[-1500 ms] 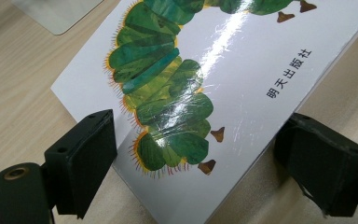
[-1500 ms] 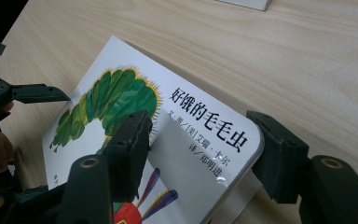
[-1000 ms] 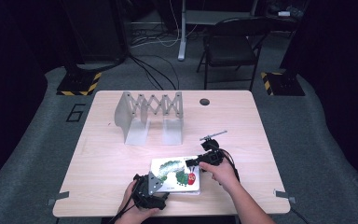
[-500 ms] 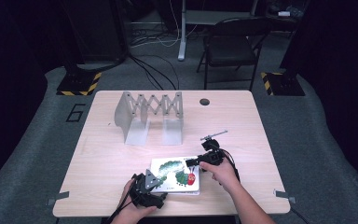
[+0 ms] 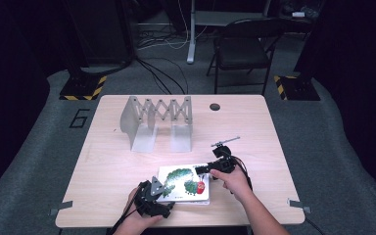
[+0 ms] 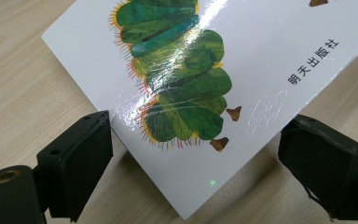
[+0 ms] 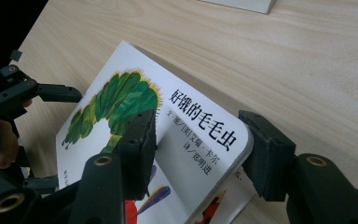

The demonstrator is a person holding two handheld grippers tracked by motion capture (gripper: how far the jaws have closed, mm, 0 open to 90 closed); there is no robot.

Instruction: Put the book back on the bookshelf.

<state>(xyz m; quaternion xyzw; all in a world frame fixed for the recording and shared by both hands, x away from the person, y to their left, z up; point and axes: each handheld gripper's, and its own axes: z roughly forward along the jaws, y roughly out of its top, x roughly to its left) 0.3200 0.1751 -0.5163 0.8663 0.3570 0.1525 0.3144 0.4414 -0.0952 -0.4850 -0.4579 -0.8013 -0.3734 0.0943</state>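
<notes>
The right gripper (image 7: 198, 144) pinched the book's (image 7: 186, 126) lifted cover; at eight o'clock, the left gripper (image 6: 191, 163) gaped around its corner.

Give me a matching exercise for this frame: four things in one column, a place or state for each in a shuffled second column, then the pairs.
Things:
1. picture book
2. folding rack
3. left gripper
4. right gripper

Places or states:
A. jaws wide, straddling the book's near corner
B. stands at the table's far side
C. lies flat, caterpillar on its cover
D. one jaw on the cover, one past the book's edge

Pairs: 1-C, 2-B, 3-A, 4-D
</notes>
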